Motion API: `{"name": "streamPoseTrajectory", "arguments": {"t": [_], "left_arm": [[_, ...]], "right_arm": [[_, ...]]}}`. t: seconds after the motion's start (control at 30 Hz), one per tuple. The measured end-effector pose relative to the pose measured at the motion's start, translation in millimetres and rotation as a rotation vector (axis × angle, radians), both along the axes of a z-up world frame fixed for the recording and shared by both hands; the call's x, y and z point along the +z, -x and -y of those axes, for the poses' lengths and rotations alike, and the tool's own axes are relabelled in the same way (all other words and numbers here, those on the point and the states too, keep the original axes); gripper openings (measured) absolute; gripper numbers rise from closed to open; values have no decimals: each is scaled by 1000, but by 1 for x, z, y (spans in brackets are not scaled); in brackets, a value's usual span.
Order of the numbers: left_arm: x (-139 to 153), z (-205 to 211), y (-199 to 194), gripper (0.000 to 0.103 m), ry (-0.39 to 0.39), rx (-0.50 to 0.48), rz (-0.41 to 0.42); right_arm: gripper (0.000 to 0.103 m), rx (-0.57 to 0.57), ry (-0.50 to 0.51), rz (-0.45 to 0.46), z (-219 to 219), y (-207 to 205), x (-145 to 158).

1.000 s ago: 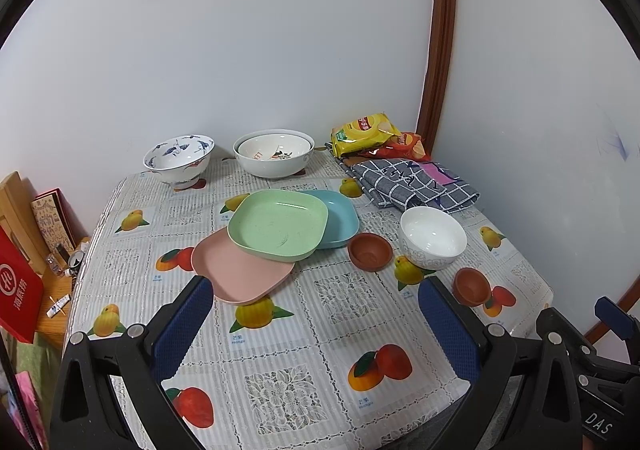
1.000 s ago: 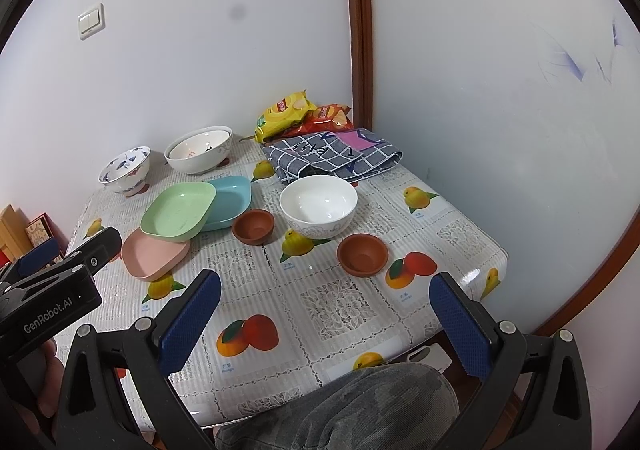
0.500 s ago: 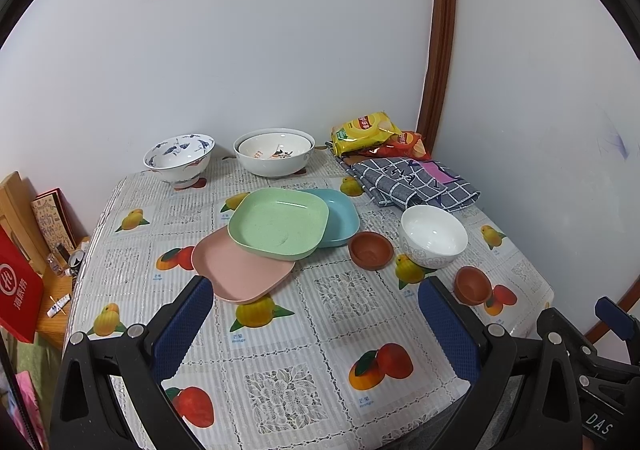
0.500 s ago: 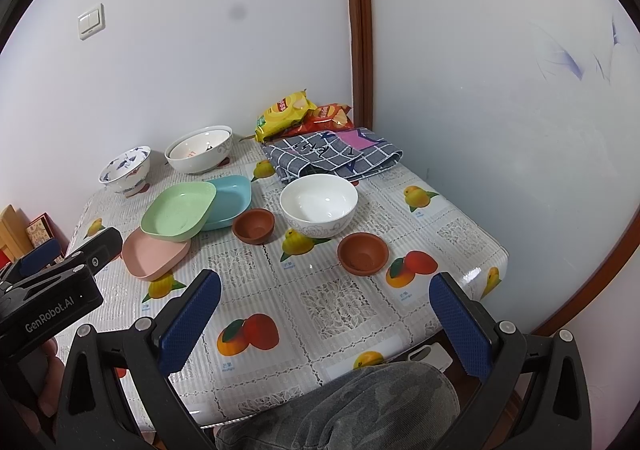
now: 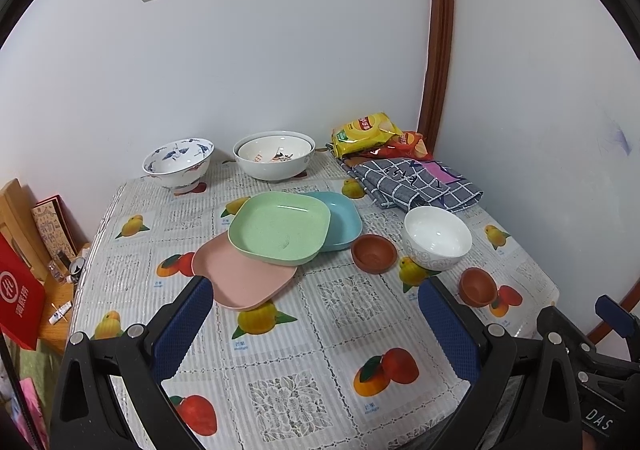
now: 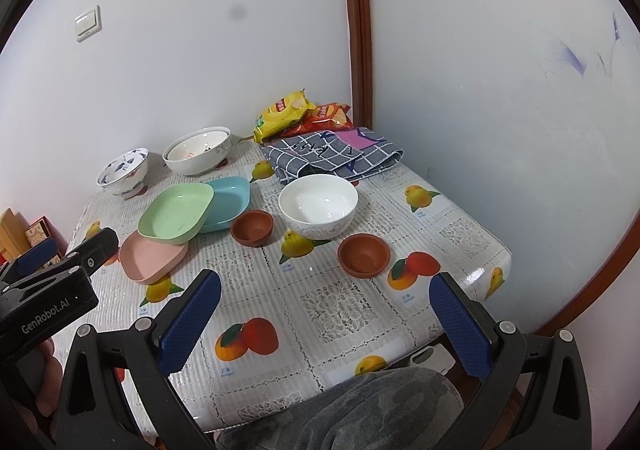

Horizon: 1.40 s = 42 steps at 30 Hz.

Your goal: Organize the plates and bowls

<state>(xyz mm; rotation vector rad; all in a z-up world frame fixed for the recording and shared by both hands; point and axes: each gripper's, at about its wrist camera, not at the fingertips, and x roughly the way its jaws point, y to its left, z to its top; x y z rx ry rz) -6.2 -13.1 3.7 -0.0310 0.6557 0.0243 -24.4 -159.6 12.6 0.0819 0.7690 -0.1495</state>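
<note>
Hovering over the tabletop's near edge, the left gripper [image 5: 318,324] and right gripper [image 6: 324,320] both gape wide, holding nothing. Mid-table, a green square plate [image 5: 280,228] overlaps a pink square plate [image 5: 244,280] and blue square plate [image 5: 342,220]; all look bare. Rightward sit two small brown clay bowls [image 6: 252,227] and a white porcelain bowl [image 6: 318,206], while a blue-patterned bowl [image 5: 178,164] and two nested white bowls [image 5: 274,156] stand by the far edge.

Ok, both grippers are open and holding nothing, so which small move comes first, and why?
Probably bring the right gripper forward to the nearer brown bowl. It sits alone just ahead of that gripper, and a matching brown bowl stands beside the white bowl, so the two could nest.
</note>
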Motion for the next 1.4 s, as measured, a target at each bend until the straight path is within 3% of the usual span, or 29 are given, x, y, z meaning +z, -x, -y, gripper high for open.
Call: {"name": "streamPoseTrajectory", "arguments": {"t": [0.33, 0.57, 1.0, 1.23, 1.33, 1.4], "left_arm": [[-12, -7, -31, 103, 5, 8, -26], [-14, -21, -58, 103, -33, 31, -35], [-35, -84, -126, 103, -52, 140, -101], [-55, -98, -169, 96, -75, 133, -155], [-69, -99, -189, 90, -81, 111, -179], [-79, -98, -201, 82, -80, 101, -200]], "right_arm": [[102, 4, 12, -28, -1, -28, -20], [100, 22, 13, -43, -6, -57, -25], [96, 189, -11, -2, -60, -151, -26], [88, 243, -87, -11, -86, -207, -43], [87, 262, -86, -19, -92, -220, -64], [81, 275, -86, -35, -94, -225, -80]]}}
